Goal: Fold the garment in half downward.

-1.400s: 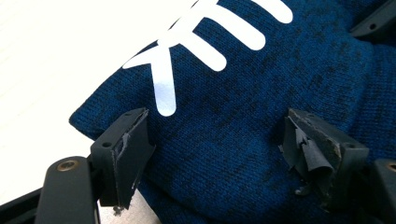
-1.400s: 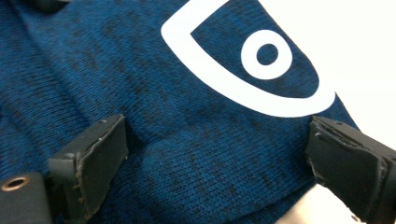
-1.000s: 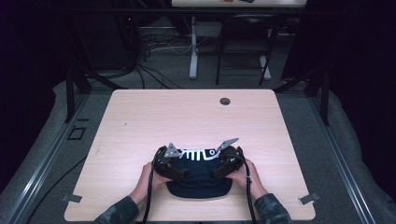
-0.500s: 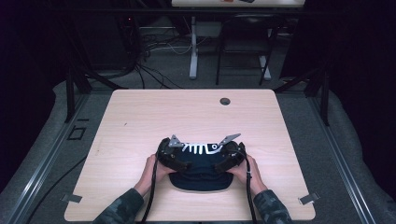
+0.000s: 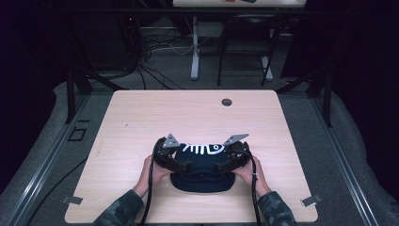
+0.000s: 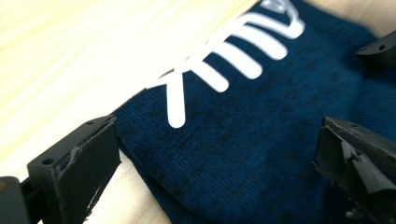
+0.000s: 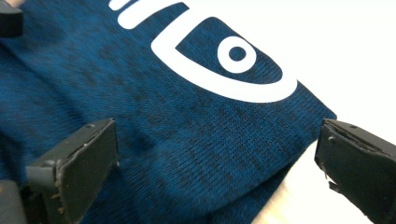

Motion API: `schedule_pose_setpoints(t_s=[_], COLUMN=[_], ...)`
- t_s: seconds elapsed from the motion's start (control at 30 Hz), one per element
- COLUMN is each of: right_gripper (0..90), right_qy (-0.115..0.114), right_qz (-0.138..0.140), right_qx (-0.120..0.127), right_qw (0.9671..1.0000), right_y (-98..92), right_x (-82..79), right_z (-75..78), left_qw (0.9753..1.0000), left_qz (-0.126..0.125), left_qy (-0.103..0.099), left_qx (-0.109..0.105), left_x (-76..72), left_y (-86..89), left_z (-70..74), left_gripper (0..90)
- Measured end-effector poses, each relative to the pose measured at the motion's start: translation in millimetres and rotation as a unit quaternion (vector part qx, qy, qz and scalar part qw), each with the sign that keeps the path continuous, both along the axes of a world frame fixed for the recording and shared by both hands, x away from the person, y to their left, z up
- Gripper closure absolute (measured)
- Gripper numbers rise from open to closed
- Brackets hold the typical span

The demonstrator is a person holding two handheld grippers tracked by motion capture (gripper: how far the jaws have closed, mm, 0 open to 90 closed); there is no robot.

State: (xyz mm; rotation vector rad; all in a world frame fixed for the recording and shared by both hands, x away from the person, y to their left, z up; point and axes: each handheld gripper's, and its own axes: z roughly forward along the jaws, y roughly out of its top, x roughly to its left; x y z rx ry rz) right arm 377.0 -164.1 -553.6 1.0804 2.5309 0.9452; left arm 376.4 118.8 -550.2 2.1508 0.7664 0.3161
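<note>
Item: dark blue knitted garment [image 5: 202,172], folded, laid flat on the pale wooden bench [image 5: 141,117] near its front edge, well in front of the round cable hole [image 5: 227,102]. A white fish-skeleton print [image 5: 203,149] is borne on the garment's far part: ribs are seen in the left gripper view [image 6: 224,51], a head outline with a ringed eye in the right gripper view [image 7: 224,60]. No lettering or brand can be read. The left hand-held gripper [image 5: 181,165] is placed over the garment's left edge, jaws wide apart. The right hand-held gripper [image 5: 225,165] is placed over the garment's right edge, jaws likewise apart, nothing clamped.
</note>
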Motion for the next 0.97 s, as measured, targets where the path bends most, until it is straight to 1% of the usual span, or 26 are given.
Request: schedule_pose_setpoints(t_s=[0.03,0.13,0.17,0.23,0.27,0.37,0.43,0.47,0.57,0.67,0.7,0.73,0.77,0.8,0.83,0.87,0.9,0.93,0.97], right_gripper=[0.0,0.0,0.0,0.0,0.0,0.0,0.0,0.1,0.3,0.2,0.0,0.0,0.0,0.0,0.0,0.0,0.0,0.0,0.0], right_qy=[-0.007,-0.011,-0.014,-0.015,-0.017,-0.020,-0.022,-0.021,-0.022,-0.014,-0.007,-0.009,-0.009,-0.003,-0.006,-0.003,-0.002,0.000,0.000], right_qz=[-0.001,-0.001,-0.003,-0.002,-0.003,-0.011,-0.018,-0.022,-0.028,-0.032,-0.034,-0.036,-0.038,-0.037,-0.038,-0.037,-0.038,-0.037,-0.038], right_qx=[0.002,0.008,0.006,0.002,0.001,-0.001,0.008,0.004,0.001,-0.006,-0.011,-0.015,-0.015,-0.015,-0.017,-0.022,-0.020,-0.023,-0.027], right_qw=[1.0000,0.9999,0.9999,0.9999,0.9998,0.9997,0.9996,0.9995,0.9994,0.9994,0.9993,0.9992,0.9991,0.9992,0.9991,0.9991,0.9991,0.9991,0.9989], right_y=[-1.9,-7.7,-9.6,-15.9,-19.5,-30.2,-37.4,-40.0,-46.0,-50.7,-52.3,-53.4,-54.3,-55.1,-56.1,-57.1,-57.2,-58.2,-58.9], right_x=[-2.8,-11.1,-13.8,-21.1,-24.6,-33.1,-37.2,-39.3,-43.3,-47.2,-48.5,-49.0,-50.0,-50.6,-51.3,-51.7,-51.8,-51.8,-51.9], right_z=[3.9,13.0,15.1,19.2,20.7,24.6,25.3,25.7,22.0,15.2,13.0,11.9,10.4,9.8,8.6,8.4,7.2,5.8,5.0], left_qw=[1.0000,0.9998,0.9996,0.9994,0.9992,0.9988,0.9985,0.9985,0.9979,0.9974,0.9973,0.9973,0.9971,0.9971,0.9970,0.9970,0.9970,0.9970,0.9969], left_qz=[0.002,0.012,0.021,0.030,0.036,0.047,0.052,0.053,0.059,0.064,0.065,0.065,0.066,0.066,0.066,0.066,0.067,0.068,0.066], left_qy=[-0.005,-0.014,-0.016,-0.018,-0.017,-0.016,-0.016,-0.016,-0.018,-0.015,-0.013,-0.011,-0.011,-0.009,-0.007,-0.003,0.000,0.001,0.003], left_qx=[-0.006,-0.007,-0.012,-0.008,-0.009,-0.001,0.005,0.007,0.019,0.030,0.031,0.033,0.036,0.038,0.039,0.039,0.039,0.038,0.043], left_x=[-2.8,-7.5,-8.9,-10.2,-11.5,-15.8,-19.7,-21.1,-26.0,-28.7,-28.9,-29.2,-29.0,-28.0,-27.0,-26.1,-25.0,-24.4,-23.5], left_y=[3.8,15.4,20.9,28.6,32.5,43.1,49.6,51.6,58.7,64.9,65.9,67.0,67.7,68.5,68.8,68.7,68.7,68.4,68.5], left_z=[2.8,8.4,9.2,8.9,7.9,4.7,2.6,2.0,-1.9,-7.8,-9.3,-10.9,-12.4,-13.9,-15.1,-16.2,-17.8,-19.0,-19.9], left_gripper=[0.0,0.0,0.0,0.0,0.0,0.0,0.0,0.0,0.0,0.0,0.0,0.0,0.0,0.0,0.0,0.0,0.0,0.0,0.0])
